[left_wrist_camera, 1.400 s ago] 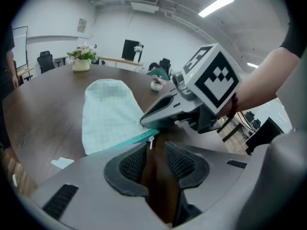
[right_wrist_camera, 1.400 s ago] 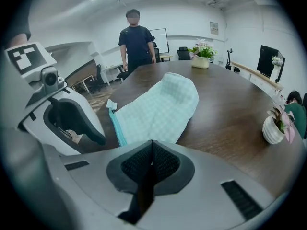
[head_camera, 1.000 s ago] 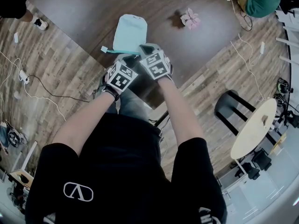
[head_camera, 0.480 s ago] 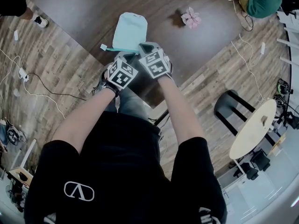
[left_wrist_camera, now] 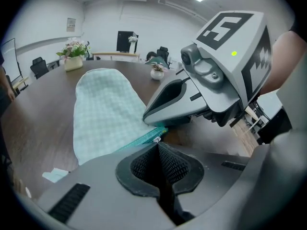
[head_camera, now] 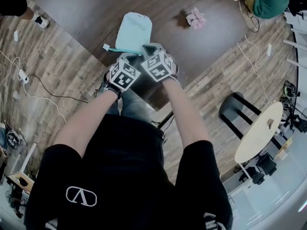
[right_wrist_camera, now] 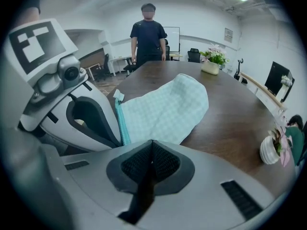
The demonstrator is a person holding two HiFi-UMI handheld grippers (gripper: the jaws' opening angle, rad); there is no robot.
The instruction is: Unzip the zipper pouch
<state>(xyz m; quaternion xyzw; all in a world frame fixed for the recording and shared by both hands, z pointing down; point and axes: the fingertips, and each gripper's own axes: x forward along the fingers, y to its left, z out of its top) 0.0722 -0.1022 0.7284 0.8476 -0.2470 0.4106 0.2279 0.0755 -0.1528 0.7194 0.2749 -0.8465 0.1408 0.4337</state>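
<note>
Left jaws: my left gripper is closing to the last, pads face to face with no gap showing between them.
At the left tips: the zipper pull, a small silvery bit, sits right at the point where the pads meet. It is too small for me to tell whether it is pinched or only touched.
Right jaws: my right gripper is closed too, pads together, nothing thick between them.
At the right tips: the near edge of the pouch runs up to them. I cannot tell whether a fold of cloth is caught.
Between the two grippers: very little room; the right one's snout lies just beyond and to the right of my left tips, over the near end of the zipper.
Ahead of the jaws: the pale green pouch lies flat on the table, stretching away from both tips, the teal zipper running leftward from my left tips along its near edge.
State of the task: as I judge it, the zipper is not yet opened; the hold is only being taken.
Risk, slip: if only the rim of the pull is nipped, it may pop free once I draw along the zipper.
Risk, drag: if the right jaws have no cloth, the whole pouch would likely slide across the smooth table instead of opening.
Risk, jam: a pull off the line of the teeth could snag the slider in the fabric.
Risk, knock: with the grippers this close, one could bump the other and loosen either hold.
</note>
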